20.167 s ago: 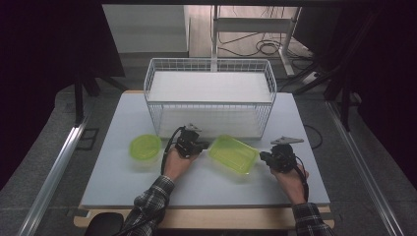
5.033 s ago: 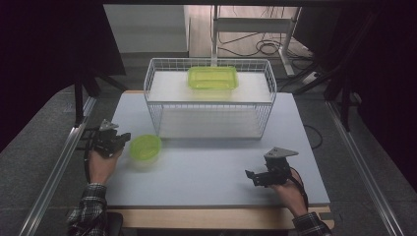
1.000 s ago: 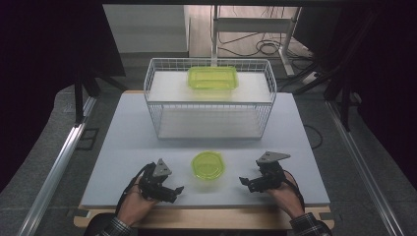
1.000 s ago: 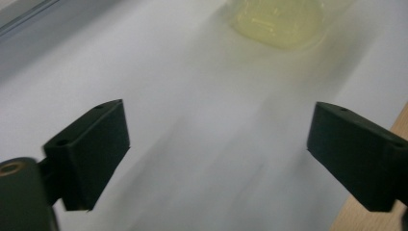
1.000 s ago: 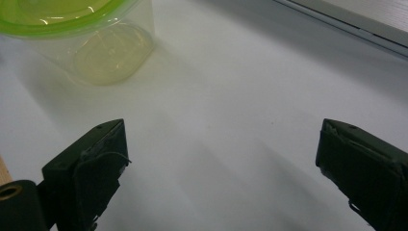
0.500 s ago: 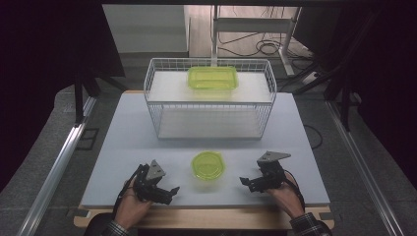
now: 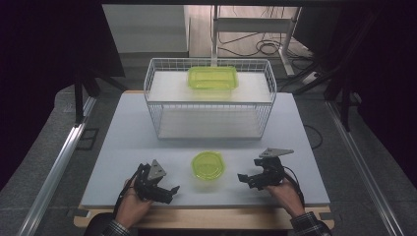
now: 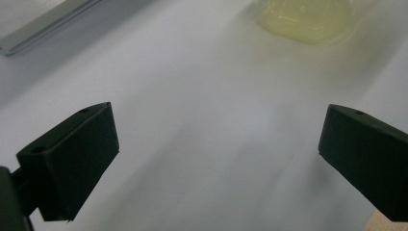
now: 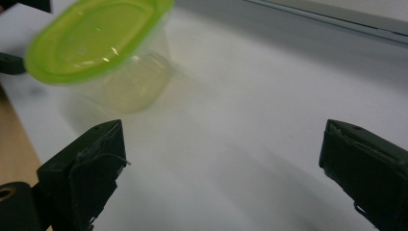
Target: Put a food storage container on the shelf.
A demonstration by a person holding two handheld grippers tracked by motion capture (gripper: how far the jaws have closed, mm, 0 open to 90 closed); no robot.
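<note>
A round green-lidded container [image 7: 208, 165] sat on the white table [image 7: 123, 142] between the two tools. The left tool [image 7: 164, 191] and the right tool [image 7: 244, 178] were both spread wide, gripping nothing. A green rectangular container [image 7: 212, 77] rested atop the wire basket [image 7: 157, 105].

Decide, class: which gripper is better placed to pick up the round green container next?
Right, marginally. The round container sits between both open grippers, but the right gripper points straight at it, container near its fingers. The left gripper sits lower and aims past it.
</note>
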